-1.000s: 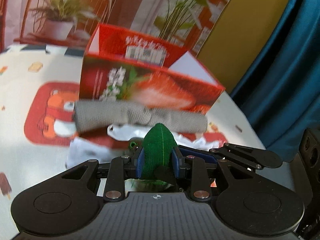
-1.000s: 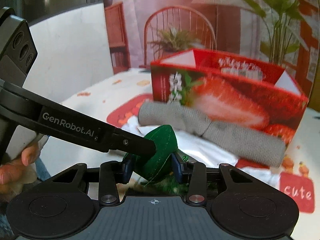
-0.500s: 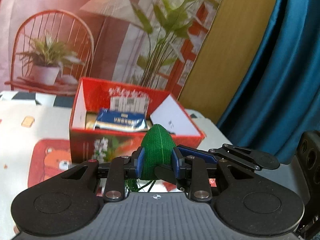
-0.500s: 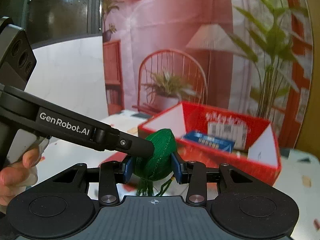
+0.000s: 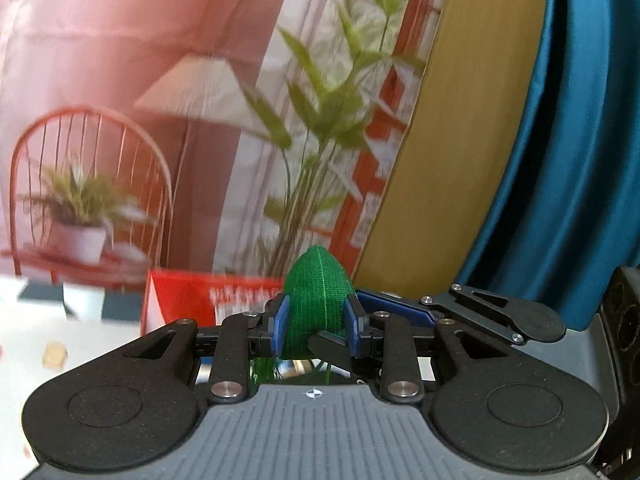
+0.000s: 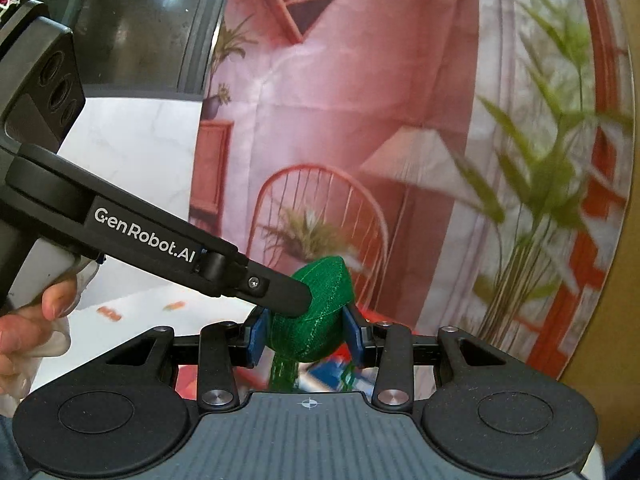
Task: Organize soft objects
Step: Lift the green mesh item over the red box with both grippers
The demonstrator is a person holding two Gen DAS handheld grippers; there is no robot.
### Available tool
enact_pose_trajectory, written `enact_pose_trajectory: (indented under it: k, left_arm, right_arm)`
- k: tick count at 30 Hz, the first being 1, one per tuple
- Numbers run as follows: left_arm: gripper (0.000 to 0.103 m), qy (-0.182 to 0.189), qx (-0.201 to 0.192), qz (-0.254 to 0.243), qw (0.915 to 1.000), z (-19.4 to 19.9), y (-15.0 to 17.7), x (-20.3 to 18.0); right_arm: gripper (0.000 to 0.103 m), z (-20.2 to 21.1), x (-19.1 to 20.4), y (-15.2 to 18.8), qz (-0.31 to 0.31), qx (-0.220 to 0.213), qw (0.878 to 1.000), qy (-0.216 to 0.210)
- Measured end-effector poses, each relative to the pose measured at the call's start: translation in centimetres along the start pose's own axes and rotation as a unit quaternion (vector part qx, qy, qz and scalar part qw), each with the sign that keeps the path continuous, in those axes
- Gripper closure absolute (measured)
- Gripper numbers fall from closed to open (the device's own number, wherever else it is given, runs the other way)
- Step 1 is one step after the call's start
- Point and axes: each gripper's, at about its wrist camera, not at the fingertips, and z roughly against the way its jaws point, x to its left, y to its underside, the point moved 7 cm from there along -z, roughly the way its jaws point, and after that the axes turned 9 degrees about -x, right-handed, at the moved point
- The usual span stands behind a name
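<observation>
A green woven soft thing, egg-shaped with green threads hanging under it, is held up in the air by both grippers at once. My left gripper is shut on it, blue pads pressing on either side. In the right wrist view the same green thing sits in my right gripper, also shut on it. A finger of the left gripper comes in from the left and lies against it. The red strawberry box is low and behind, mostly hidden by the grippers.
A printed backdrop with a chair, lamp and plants stands behind the table. A blue curtain hangs at the right. A hand grips the left gripper's handle. A blue pack shows below the right gripper, blurred.
Both grippers have risen together with the green thing held between them. The red box has sunk low in both views, and the grey rolled cloth has dropped out of sight.
</observation>
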Motion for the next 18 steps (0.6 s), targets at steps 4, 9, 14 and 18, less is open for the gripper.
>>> enact_pose_trajectory:
  k: [4, 9, 14, 18]
  left_arm:
    - [0.072, -0.012, -0.022, -0.027, 0.9993, -1.1, -2.3, -0.1]
    - [0.072, -0.025, -0.012, -0.028, 0.9992, -2.9, -2.5, 1.2]
    - [0.072, -0.039, 0.042, -0.002, 0.9984, -6.0, 1.1, 3.7]
    - [0.072, -0.055, 0.080, 0.018, 0.9951, -7.6, 4.6, 5.4]
  right_arm:
    - [0.066, -1.9, -1.6, -1.9, 0.009, -0.030, 0.999, 0.003]
    - [0.066, -4.3, -2.7, -2.4, 0.011, -0.040, 0.999, -0.002]
    - [0.066, -7.1, -2.7, 1.2, -0.001, 0.004, 1.000, -0.015]
    - [0.066, -8.8, -2.4, 5.1, -0.037, 0.049, 0.998, -0.023]
